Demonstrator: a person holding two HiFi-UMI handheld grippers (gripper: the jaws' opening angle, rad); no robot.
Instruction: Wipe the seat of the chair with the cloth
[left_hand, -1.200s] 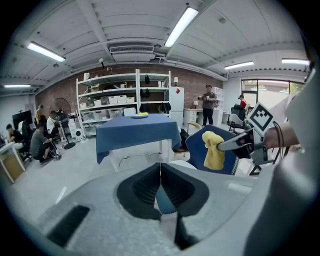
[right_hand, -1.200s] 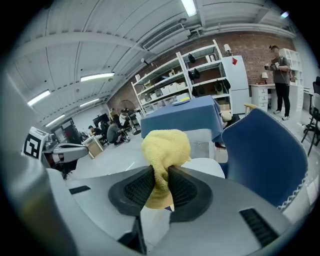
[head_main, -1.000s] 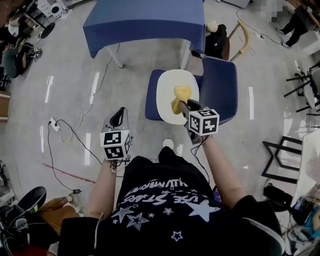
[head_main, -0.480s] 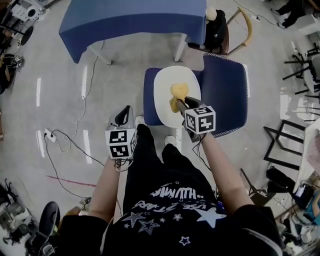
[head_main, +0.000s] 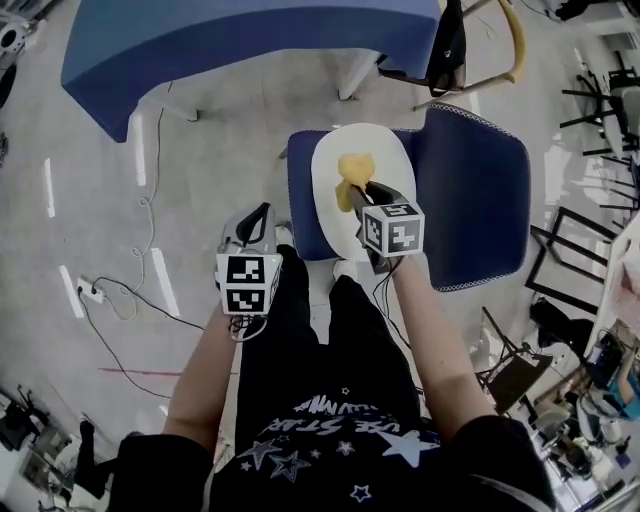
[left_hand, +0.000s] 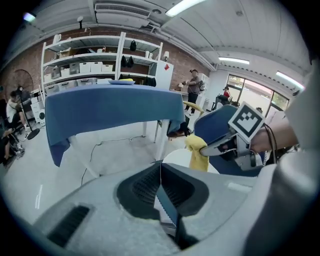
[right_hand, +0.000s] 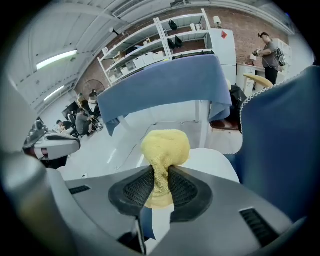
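– Yellow cloth (right_hand: 165, 147), bunched up: who has it?
– The right gripper (right_hand: 159, 186). Both jaws are clamped on its narrow middle, and the puffed end sticks out in front of them.
– Where is that on the seat?
– Over the white seat (head_main: 390, 160), about midway between its left and right edges and somewhat toward the far edge. In the head view the blue backrest (head_main: 478, 190) stands along the seat's right edge.
– Is the cloth touching it?
– It seems to rest on the seat, but the head view is too small to be sure.
– And the left gripper (left_hand: 161, 170)?
– Its jaws are together with nothing between them. It is held off the seat's left edge, over the grey floor (head_main: 190, 180), pointing toward the blue-covered table (head_main: 240, 40).
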